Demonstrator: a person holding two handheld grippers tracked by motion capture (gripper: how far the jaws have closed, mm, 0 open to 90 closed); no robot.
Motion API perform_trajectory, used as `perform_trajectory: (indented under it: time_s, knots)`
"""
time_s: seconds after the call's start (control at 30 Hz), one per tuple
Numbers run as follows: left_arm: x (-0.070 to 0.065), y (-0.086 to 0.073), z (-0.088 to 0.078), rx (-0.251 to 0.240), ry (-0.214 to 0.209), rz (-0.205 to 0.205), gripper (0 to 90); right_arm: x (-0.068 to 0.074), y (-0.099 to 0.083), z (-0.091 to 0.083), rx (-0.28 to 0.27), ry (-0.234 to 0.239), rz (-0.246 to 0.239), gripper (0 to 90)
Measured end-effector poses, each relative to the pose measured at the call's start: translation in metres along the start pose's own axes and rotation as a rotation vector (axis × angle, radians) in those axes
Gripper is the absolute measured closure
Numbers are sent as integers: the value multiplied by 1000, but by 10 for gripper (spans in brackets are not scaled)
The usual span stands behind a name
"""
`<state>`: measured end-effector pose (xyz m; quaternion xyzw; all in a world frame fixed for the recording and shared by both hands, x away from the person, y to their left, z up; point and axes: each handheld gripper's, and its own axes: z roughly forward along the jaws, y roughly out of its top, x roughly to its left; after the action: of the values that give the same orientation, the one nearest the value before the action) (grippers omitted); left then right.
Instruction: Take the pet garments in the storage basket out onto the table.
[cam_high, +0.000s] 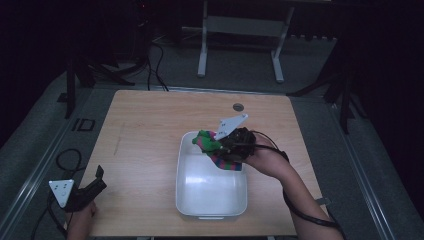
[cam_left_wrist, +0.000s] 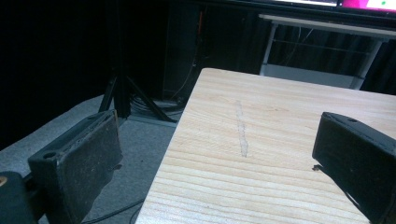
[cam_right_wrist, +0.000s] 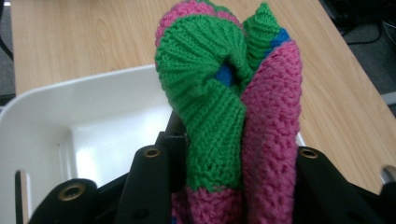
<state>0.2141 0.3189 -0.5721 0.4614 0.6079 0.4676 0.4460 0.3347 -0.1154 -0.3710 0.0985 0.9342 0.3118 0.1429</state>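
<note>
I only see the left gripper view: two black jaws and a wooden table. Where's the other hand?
Observer: The right gripper is over the far right corner of a white tub, on the high view.
Operator: Is it holding something?
Observer: Yes, a knitted cloth, green and pink with some blue, squeezed between its jaws.
Operator: Is anything in the tub?
Observer: The part of its floor that shows looks bare; the cloth hangs above it.
Operator: And my gripper?
Observer: The left gripper sits open at the table's near left corner, holding nothing.
</note>
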Motion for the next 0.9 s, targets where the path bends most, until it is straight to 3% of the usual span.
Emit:
perform_trajectory:
  time_s: [0.5,0.9]
  knots:
    - [-1,0,0,-2,7,2,19,-34,-54,-52,20,-141,90,641]
    - [-1,0,0,0,11,9,19,-52,-100,-82,40,-202,171,639]
